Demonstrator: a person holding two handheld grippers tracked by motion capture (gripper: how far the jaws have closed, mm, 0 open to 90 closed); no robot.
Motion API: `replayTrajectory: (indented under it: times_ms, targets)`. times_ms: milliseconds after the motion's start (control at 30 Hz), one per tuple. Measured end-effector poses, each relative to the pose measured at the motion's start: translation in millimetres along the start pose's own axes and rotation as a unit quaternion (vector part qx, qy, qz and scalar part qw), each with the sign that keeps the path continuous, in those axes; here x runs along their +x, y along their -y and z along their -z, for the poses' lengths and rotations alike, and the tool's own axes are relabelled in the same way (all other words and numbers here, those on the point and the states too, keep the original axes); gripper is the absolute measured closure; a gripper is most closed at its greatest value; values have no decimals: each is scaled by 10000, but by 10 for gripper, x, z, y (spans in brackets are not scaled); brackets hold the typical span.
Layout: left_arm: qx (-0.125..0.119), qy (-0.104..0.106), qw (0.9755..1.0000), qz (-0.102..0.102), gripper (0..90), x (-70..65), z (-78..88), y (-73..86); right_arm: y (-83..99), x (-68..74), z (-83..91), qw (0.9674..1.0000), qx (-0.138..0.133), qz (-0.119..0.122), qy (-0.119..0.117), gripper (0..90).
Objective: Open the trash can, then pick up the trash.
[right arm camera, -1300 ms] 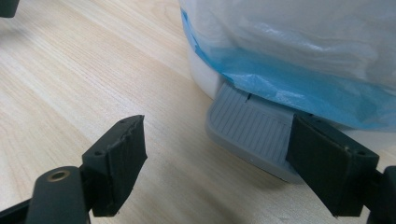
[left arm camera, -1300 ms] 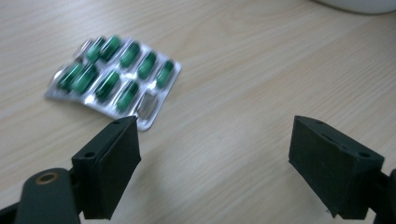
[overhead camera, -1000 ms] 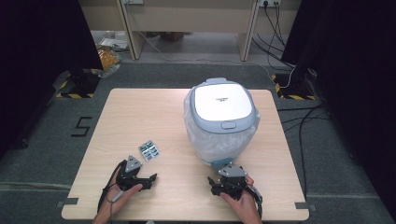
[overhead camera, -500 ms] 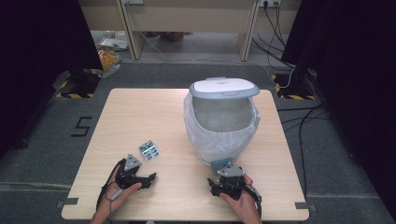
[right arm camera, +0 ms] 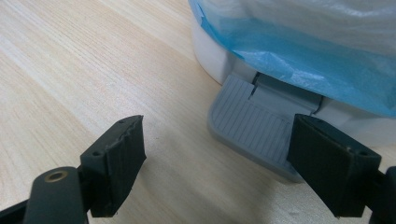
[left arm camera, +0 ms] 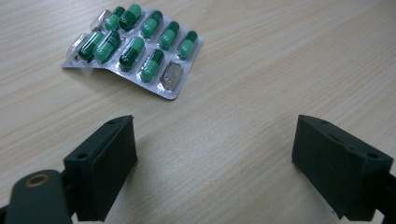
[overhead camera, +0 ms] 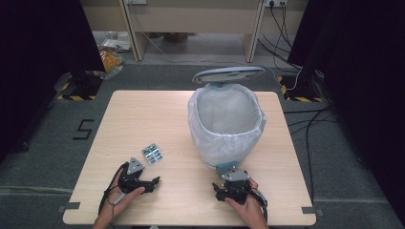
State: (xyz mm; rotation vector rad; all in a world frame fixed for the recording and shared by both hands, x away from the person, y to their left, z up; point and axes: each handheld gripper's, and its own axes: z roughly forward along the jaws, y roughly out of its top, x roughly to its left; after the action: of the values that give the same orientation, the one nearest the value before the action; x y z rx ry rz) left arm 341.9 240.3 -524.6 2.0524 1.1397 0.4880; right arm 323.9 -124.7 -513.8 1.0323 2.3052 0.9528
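I have the left gripper near the front edge of the tabletop, toward its left corner, with its jaws spread wide apart and nothing between them. Just beyond it, a little further from the front edge, lies the blister pack of green capsules, flat on the wood with one corner slightly lifted; in the left gripper view the blister pack sits clear of both jaws, not touching them.

My right gripper rests near the front edge too, right of the middle, its jaws likewise wide apart and empty. Directly ahead of it is the grey foot pedal of the pedal bin, which stands at the middle right of the tabletop. The bin's lid is up, and its white liner drapes over the rim, showing blue near the base.
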Motion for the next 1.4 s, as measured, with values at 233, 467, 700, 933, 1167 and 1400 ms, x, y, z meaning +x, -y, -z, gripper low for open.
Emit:
replayTrajectory:
  times_ms: [233, 467, 700, 933, 1167, 1400]
  targets:
    - [0, -7, 10000, 6, 128, -1, -1, 0, -1, 5, -1, 10000, 11, 40, 24, 191]
    - [0, -6, 10000, 6, 128, -1, -1, 0, -2, 5, -1, 10000, 22, 56, 24, 191]
    - [-13, -60, 10000, 64, 134, 2, 4, 0, -3, 2, -1, 10000, 24, 75, 16, 191]
    - [-165, -235, 9993, 238, 157, 29, 9, -9, -4, 6, -6, 10000, 14, 78, 24, 188]
    - [-373, -427, 9971, 502, 152, 99, -65, -162, -9, 31, -15, 9998, 66, 176, 90, 177]
    - [-303, -610, 9956, 636, 151, 171, -205, -272, -17, 31, -16, 9997, 112, 221, 83, 176]
